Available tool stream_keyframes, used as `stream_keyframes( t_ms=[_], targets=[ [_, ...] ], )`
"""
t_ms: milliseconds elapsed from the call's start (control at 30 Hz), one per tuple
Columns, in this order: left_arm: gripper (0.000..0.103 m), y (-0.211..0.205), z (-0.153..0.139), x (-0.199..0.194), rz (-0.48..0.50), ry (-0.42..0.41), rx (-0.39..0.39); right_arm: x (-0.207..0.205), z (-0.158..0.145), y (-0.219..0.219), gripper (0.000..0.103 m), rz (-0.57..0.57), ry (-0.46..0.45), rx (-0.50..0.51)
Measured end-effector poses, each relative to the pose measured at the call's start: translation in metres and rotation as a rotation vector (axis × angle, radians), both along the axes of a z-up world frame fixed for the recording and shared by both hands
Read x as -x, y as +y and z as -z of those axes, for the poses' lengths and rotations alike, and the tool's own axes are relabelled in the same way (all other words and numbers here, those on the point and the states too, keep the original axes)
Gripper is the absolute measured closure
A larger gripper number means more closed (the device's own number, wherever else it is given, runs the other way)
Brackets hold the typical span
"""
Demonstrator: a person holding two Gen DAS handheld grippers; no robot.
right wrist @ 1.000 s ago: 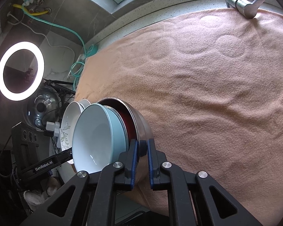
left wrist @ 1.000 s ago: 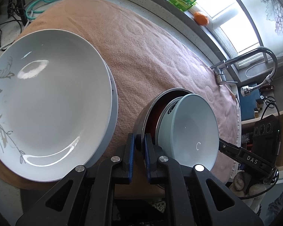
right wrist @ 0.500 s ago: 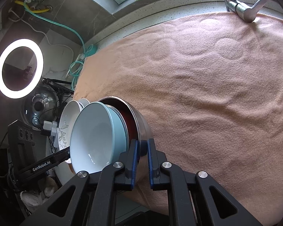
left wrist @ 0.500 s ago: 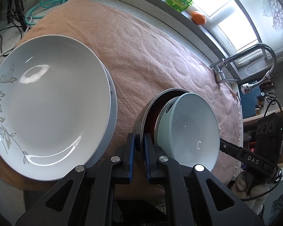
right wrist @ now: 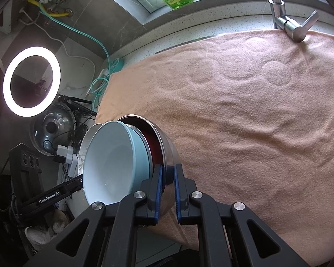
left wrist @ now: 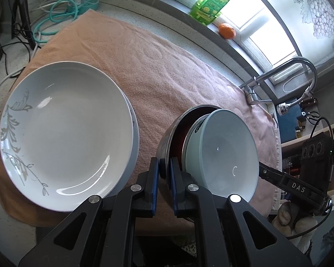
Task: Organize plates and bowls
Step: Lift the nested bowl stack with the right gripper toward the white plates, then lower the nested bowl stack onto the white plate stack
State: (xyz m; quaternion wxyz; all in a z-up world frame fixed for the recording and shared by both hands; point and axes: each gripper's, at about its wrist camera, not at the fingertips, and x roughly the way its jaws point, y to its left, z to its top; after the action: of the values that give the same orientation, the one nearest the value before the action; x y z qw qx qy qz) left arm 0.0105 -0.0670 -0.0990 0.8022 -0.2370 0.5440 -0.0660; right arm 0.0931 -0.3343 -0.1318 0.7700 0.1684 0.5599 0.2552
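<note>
A stack of nested bowls is held up between both grippers: a steel bowl (left wrist: 169, 131) outermost, a dark red one (left wrist: 181, 131) inside it, and a light blue bowl (left wrist: 220, 153) innermost. My left gripper (left wrist: 164, 173) is shut on the steel bowl's rim. My right gripper (right wrist: 167, 182) is shut on the opposite rim of the steel bowl (right wrist: 167, 140); the light blue bowl (right wrist: 109, 162) shows beside it. A white plate with a grey leaf pattern (left wrist: 62, 133) lies stacked on another plate on the pink towel (left wrist: 167, 66), left of the bowls.
A faucet (left wrist: 285, 71) stands at the towel's far right. A green bottle (left wrist: 211, 2) and an orange (left wrist: 227, 31) sit on the window sill. Teal cables (left wrist: 62, 11) lie at the far left. A ring light (right wrist: 31, 84) glows left in the right wrist view.
The bowl stack, held by both grippers, has risen and pulled back a little; the plates look smaller and more of the sill shows. Both grips are unchanged.
</note>
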Motion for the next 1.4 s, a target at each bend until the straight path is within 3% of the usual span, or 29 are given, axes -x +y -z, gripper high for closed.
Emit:
stream_keyframes(
  t_ms=[700, 1400],
  targets=[
    [0.095, 0.051, -0.026, 0.014, -0.085, -0.061, -0.018, -0.002, -0.032, 0.061, 0.093, -0.076, -0.072, -0.012],
    [0.095, 0.123, -0.027, 0.033, -0.187, -0.061, -0.042, 0.0, -0.024, 0.145, 0.093, -0.177, -0.076, -0.012]
  ],
)
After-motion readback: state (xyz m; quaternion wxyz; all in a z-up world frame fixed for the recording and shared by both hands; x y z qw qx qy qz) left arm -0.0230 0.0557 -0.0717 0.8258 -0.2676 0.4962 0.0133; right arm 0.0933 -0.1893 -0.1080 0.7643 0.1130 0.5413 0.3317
